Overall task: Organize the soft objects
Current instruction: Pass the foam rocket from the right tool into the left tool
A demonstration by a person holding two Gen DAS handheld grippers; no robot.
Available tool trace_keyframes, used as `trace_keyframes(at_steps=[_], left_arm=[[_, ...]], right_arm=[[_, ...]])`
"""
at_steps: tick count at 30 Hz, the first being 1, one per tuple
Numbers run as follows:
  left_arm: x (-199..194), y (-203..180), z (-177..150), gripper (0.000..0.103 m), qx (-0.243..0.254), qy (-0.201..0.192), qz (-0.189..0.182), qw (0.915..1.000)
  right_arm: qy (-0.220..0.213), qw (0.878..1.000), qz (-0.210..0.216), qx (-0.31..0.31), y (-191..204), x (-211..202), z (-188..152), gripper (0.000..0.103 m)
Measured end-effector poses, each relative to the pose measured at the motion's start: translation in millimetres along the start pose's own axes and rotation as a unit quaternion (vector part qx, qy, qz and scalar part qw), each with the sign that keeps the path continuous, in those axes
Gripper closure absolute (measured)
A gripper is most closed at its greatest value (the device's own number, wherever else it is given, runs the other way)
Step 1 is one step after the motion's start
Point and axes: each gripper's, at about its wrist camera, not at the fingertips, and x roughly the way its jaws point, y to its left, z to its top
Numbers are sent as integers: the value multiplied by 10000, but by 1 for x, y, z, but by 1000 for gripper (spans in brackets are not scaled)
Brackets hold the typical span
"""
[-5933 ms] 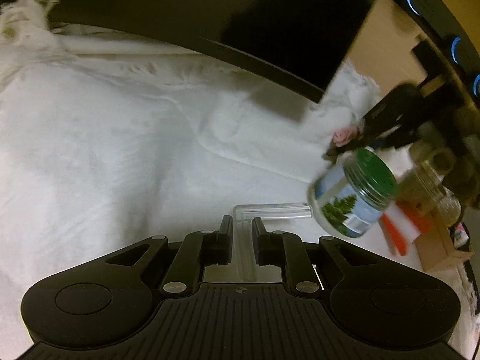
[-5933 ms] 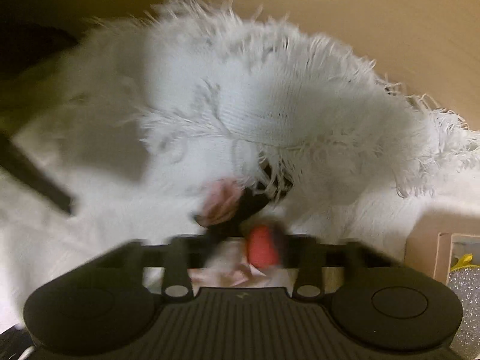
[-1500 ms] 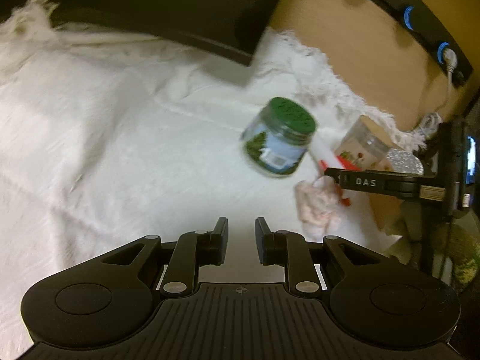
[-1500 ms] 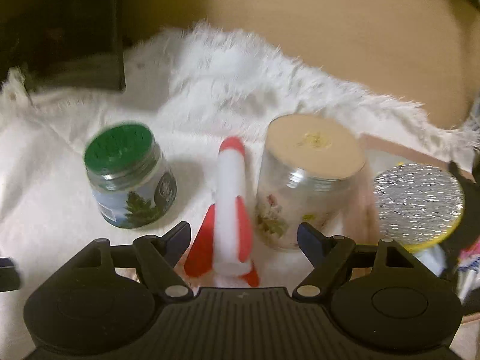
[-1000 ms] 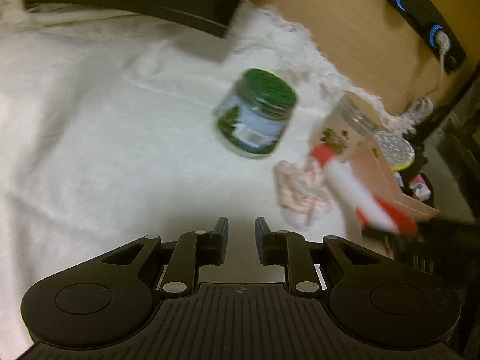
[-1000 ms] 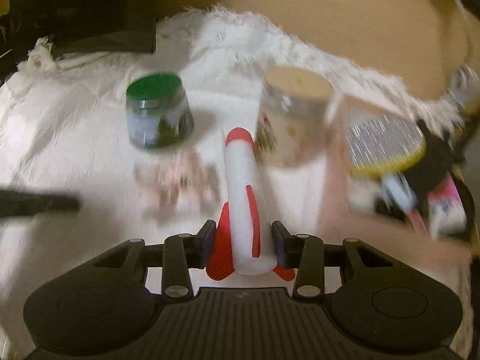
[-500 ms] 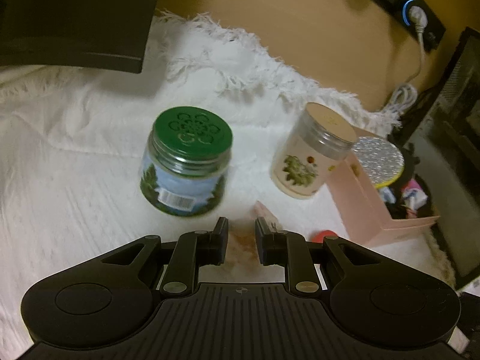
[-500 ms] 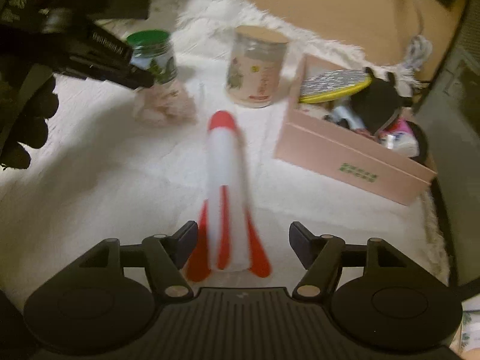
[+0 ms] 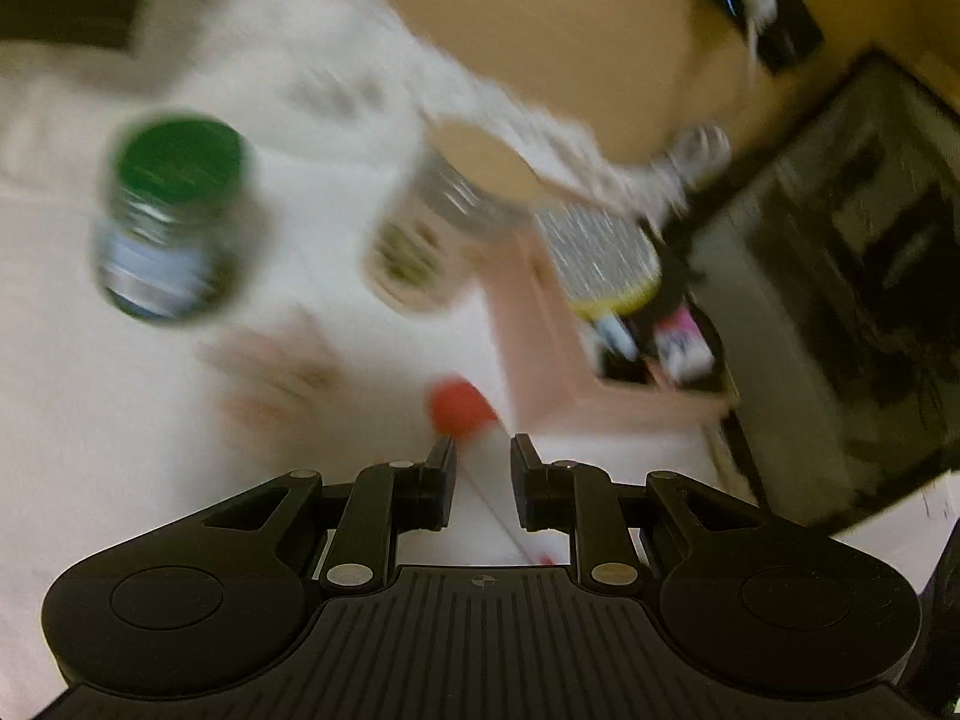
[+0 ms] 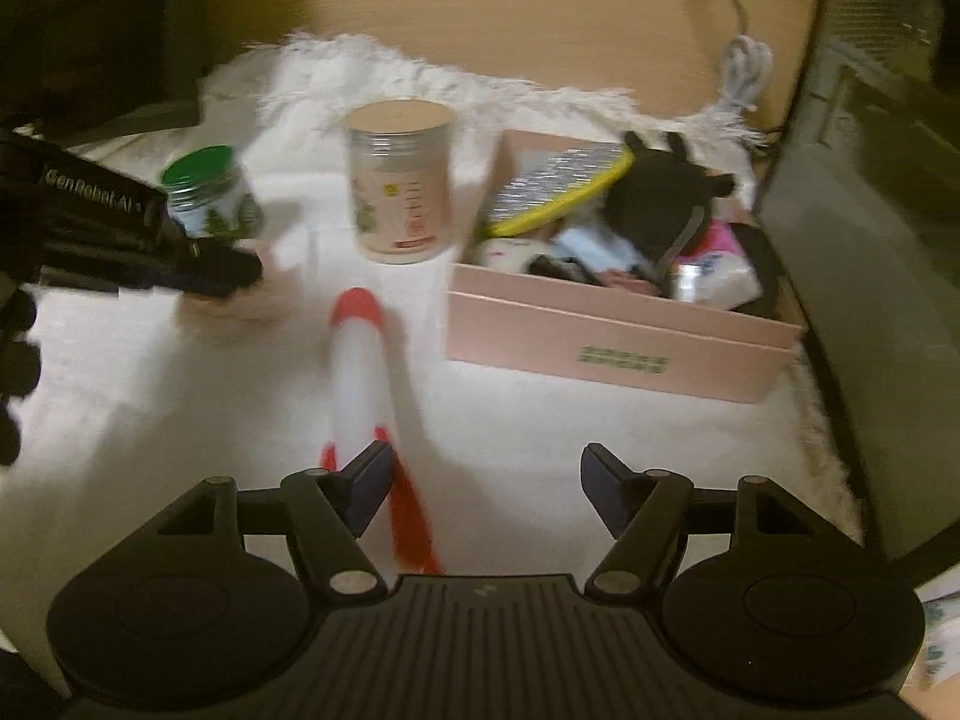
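Observation:
A white foam rocket (image 10: 363, 372) with a red nose and fins lies on the white fringed blanket (image 10: 570, 420). Its tail lies just beside the left finger of my right gripper (image 10: 486, 474), which is open and touches nothing. A crumpled pink cloth (image 10: 231, 309) lies left of the rocket's nose. My left gripper (image 10: 240, 267) hovers over that cloth, shut and empty. In the blurred left wrist view the left gripper (image 9: 480, 456) hangs above the rocket (image 9: 459, 411), with the pink cloth (image 9: 276, 372) to the left.
A pink cardboard box (image 10: 600, 354) at the right holds a black plush toy (image 10: 666, 198), a silver disc (image 10: 558, 186) and small items. A green-lidded jar (image 10: 210, 198) and a beige-lidded jar (image 10: 402, 180) stand behind. A dark cabinet (image 10: 870, 240) borders the right edge.
My right gripper opened and let go of the rocket, which now lies on the blanket, and it drew back. My left gripper swung right, past the green-lidded jar, to above the pink cloth and the rocket.

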Motion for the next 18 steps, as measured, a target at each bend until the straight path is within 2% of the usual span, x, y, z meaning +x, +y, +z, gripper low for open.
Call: trace_keyframes(at_steps=[5, 9, 12, 15, 18], left_arm=[[32, -26, -6, 81, 57, 311, 345, 9989], [55, -33, -5, 81, 47, 477, 832, 9954], [66, -41, -2, 83, 45, 458, 892, 9949], [65, -53, -1, 88, 229, 453, 1007, 9936], [55, -55, -3, 83, 48, 256, 768, 9967]], right_arm=[[-85, 9994, -118, 301, -27, -8, -9, 33], [-359, 9988, -245, 218, -40, -22, -20, 29], [-456, 9976, -501, 136, -52, -21, -29, 28], [-322, 9974, -575, 306, -63, -13, -37, 28], [-106, 9968, -612, 497, -72, 0, -47, 28]])
